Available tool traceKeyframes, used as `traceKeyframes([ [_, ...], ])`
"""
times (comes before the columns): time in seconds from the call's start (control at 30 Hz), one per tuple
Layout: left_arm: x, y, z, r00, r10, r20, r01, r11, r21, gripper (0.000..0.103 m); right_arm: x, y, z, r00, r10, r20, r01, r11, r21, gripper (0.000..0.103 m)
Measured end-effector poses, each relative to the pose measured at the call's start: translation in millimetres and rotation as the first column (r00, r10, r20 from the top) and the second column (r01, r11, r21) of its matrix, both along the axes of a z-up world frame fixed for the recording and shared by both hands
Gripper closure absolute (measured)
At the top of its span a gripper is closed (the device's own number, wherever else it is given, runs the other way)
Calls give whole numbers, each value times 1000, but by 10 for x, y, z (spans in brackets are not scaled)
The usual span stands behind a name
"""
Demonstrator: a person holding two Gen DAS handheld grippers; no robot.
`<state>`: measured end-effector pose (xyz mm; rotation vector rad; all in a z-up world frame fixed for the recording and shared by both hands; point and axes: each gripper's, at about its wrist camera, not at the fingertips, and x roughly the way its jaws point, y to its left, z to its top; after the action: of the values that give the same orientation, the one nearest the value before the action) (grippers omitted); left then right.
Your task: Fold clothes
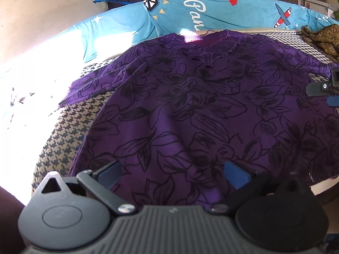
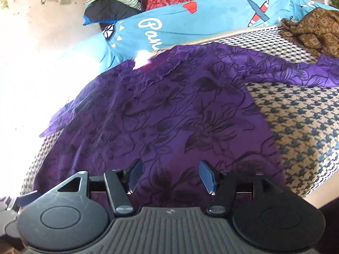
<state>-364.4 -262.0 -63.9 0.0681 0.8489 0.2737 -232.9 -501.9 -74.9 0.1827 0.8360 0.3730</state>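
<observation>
Purple floral top [image 1: 190,105]: lay spread flat, frilled neckline farthest away, on the houndstooth-covered tabletop [image 2: 300,127], presumably for folding. Left tool [image 1: 172,174] and right tool [image 2: 170,174]: fingers spread, empty, over the top's near hem. Brown garment [image 2: 313,31]: bunched beyond the top's right sleeve.

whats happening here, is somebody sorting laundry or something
A person is working with a hand-held claw in each hand over a purple floral top spread flat on a houndstooth-patterned surface, sleeves out to the sides. Both the left claw and the right claw are open near the hem, gripping nothing, so no fold has been made yet. A brown patterned garment sits crumpled at the far right corner, and a blue printed sheet lies behind.
</observation>
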Motion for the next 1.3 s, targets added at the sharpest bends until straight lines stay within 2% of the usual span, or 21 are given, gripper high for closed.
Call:
traceKeyframes([
  [0.23,364,-8,74,999,-40,17,40,999,-6,0,659,-513,187,987,-148,-66,154,983,100,42],
  [0.37,578,-77,98,996,-84,23,83,996,24,0,1012,-814,107,950,-257,-176,290,935,203,42],
  [0.53,819,-103,124,990,-134,33,133,990,40,0,1299,-909,27,925,-313,-214,360,903,235,39],
  [0.73,1052,19,95,995,-91,32,91,996,3,0,1546,-1060,-161,872,-377,-313,470,824,317,36],
  [0.93,1116,192,-12,1000,-15,2,15,993,-120,0,1699,-1057,-220,867,-401,-297,489,799,351,28],
  [1.17,1117,73,-74,999,-48,-2,47,995,-90,0,1869,-998,-268,853,-457,-252,521,769,371,29],
  [1.23,1126,49,-94,999,-52,-7,51,995,-87,0,1913,-975,-273,849,-473,-234,528,770,358,39],
  [1.27,1133,41,-107,999,-53,-12,51,995,-87,0,1939,-977,-278,844,-485,-228,536,772,341,54],
  [1.3,1139,33,-119,998,-53,-17,52,995,-87,0,1967,-984,-286,838,-498,-224,546,774,321,75],
])
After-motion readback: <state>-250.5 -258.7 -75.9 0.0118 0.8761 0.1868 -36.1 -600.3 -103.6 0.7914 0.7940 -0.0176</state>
